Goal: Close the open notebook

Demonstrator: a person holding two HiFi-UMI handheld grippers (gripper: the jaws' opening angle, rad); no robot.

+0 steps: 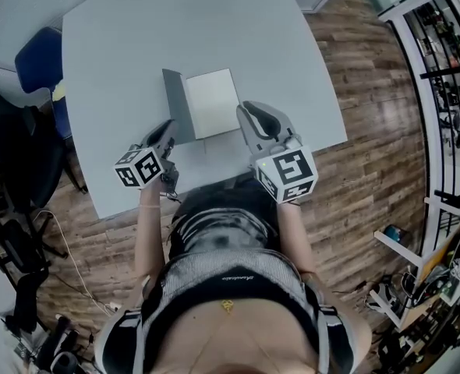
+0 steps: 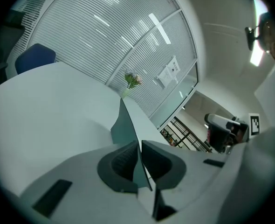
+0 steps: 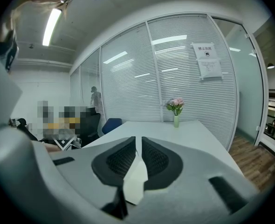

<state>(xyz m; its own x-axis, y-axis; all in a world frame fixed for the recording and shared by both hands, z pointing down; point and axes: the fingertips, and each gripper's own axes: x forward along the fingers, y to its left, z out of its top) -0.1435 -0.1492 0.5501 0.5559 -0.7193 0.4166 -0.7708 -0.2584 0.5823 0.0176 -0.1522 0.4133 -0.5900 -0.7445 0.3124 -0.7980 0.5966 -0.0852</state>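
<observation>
The notebook (image 1: 212, 101) lies open near the table's front edge, its white page facing up. Its grey cover (image 1: 177, 107) stands up steeply along the left side. My left gripper (image 1: 170, 127) is shut on the near edge of that cover; in the left gripper view the grey cover (image 2: 126, 125) rises thin between the closed jaws of the left gripper (image 2: 140, 146). My right gripper (image 1: 244, 111) sits at the page's near right corner. In the right gripper view the right gripper (image 3: 138, 143) is shut on a white page (image 3: 137, 174).
The grey table (image 1: 136, 53) carries the notebook, and a small vase of flowers (image 3: 175, 107) stands at its far end. A blue chair (image 1: 37, 61) stands at the left. Metal shelving (image 1: 448, 53) lines the right, over wooden floor.
</observation>
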